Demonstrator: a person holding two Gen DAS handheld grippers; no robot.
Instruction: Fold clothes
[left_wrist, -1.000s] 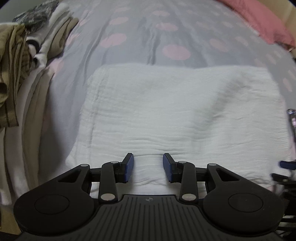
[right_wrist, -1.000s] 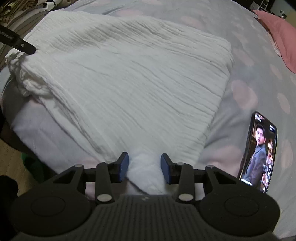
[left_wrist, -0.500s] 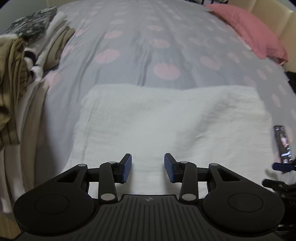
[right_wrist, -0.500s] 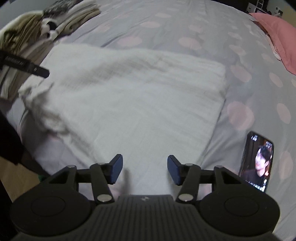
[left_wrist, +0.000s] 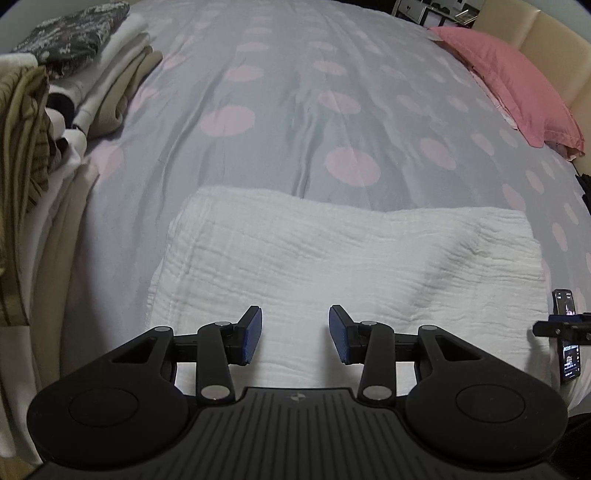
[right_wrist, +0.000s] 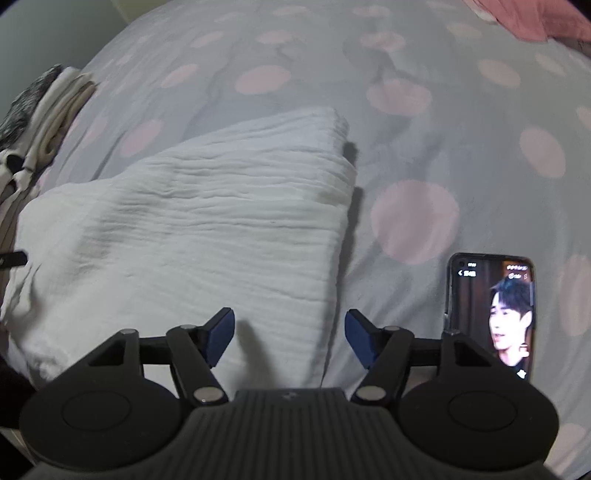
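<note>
A white crinkled cloth (left_wrist: 343, 266) lies folded into a flat rectangle near the front edge of the bed; it also fills the left half of the right wrist view (right_wrist: 192, 229). My left gripper (left_wrist: 295, 334) hovers open over the cloth's near edge with nothing between its blue pads. My right gripper (right_wrist: 289, 338) is open too, above the cloth's near right corner, holding nothing. The tip of the right gripper (left_wrist: 561, 326) shows at the right edge of the left wrist view.
The bed has a grey cover with pink dots (left_wrist: 295, 110). A lit phone (right_wrist: 493, 314) lies just right of the cloth. A stack of folded clothes (left_wrist: 85, 74) sits at the far left, a pink pillow (left_wrist: 513, 81) at the far right.
Both grippers let go of the cloth's near edge, opened and drew back upward. The cloth now lies flat; the right gripper's fingers have spread wider.
</note>
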